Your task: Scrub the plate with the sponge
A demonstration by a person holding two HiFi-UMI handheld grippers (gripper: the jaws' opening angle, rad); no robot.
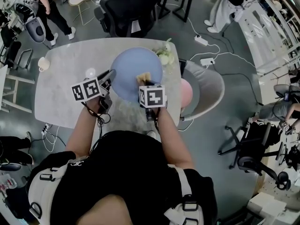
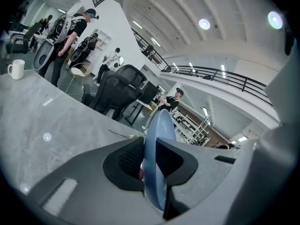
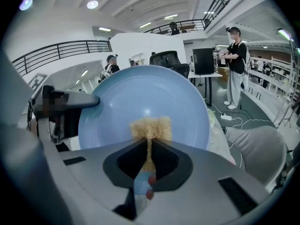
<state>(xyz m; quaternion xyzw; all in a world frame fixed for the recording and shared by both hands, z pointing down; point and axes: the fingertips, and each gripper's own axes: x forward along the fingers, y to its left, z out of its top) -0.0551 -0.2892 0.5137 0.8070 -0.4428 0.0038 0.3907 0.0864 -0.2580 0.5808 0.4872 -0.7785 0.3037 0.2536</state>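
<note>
Over the surface [image 1: 61,78], the left hand-held gripper [image 2: 150,168] pinches the plate [image 1: 131,67] by its rim, probably to steady it; the right hand-held gripper [image 3: 150,158] pinches the sponge [image 3: 151,127] against its face.

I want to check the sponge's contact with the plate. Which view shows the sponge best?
The right gripper view: the sponge sits pinched in the right gripper, against the blue plate. The head view shows it small and partly covered. The left gripper view shows only the plate's rim, no sponge.
</note>
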